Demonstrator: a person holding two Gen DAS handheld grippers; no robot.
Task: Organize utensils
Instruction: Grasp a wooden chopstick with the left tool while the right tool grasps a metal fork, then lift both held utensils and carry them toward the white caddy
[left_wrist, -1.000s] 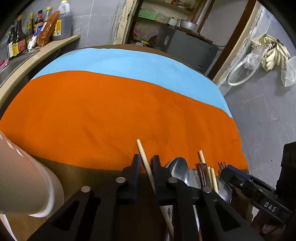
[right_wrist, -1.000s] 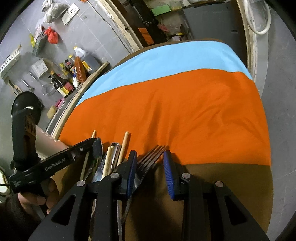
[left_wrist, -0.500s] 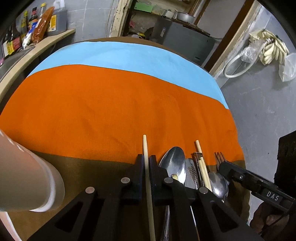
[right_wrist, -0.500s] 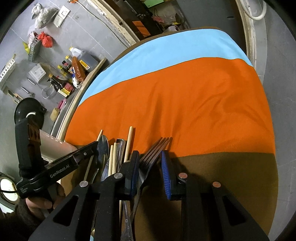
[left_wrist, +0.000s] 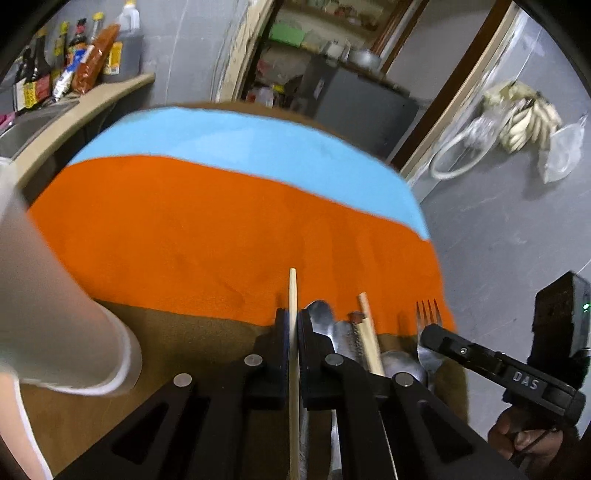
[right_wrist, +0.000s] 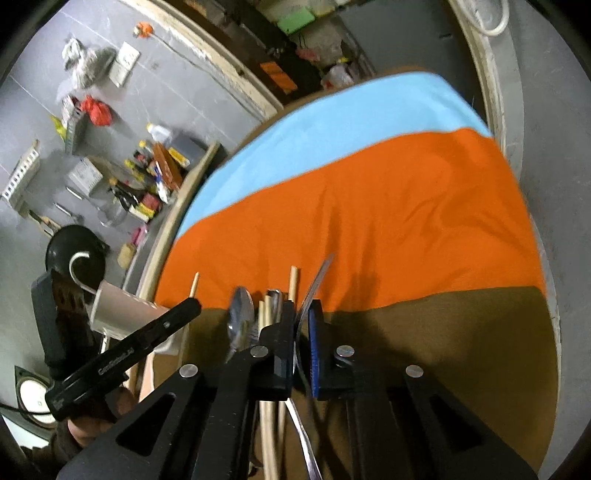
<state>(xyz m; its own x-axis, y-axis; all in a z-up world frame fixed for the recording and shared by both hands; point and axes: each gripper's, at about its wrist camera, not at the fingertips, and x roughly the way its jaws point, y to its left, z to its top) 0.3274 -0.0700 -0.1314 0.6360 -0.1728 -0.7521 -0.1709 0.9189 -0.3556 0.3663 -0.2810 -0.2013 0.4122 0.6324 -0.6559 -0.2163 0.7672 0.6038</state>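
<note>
While the table (left_wrist: 229, 236), draped in blue, orange and brown cloth, shows the same bare far half as a second ago, both tools have changed their hold at its near edge. A pale cylindrical holder (left_wrist: 55, 317) lies on its side toward the near left corner, its open mouth turned to the utensil pile (left_wrist: 354, 343), which sits on the brown strip at the near edge, right of middle. Spoons, a second chopstick and some darker pieces remain heaped there.

The left gripper (left_wrist: 293, 332) has its fingers drawn almost together on a single chopstick (left_wrist: 292, 295); a second ago that stick sat slanted between them, and now it runs straight along the fingers, its tip over the orange band. The right gripper (right_wrist: 301, 332), which stood well open around the fork (right_wrist: 316, 280) a second ago, has now narrowed onto it, and the fork is turned on edge between the pads, tines forward.

So each tool seems to have one piece singled out of the heap. Probably the next step is carrying them to the holder, the chopstick first since it is nearer.
</note>
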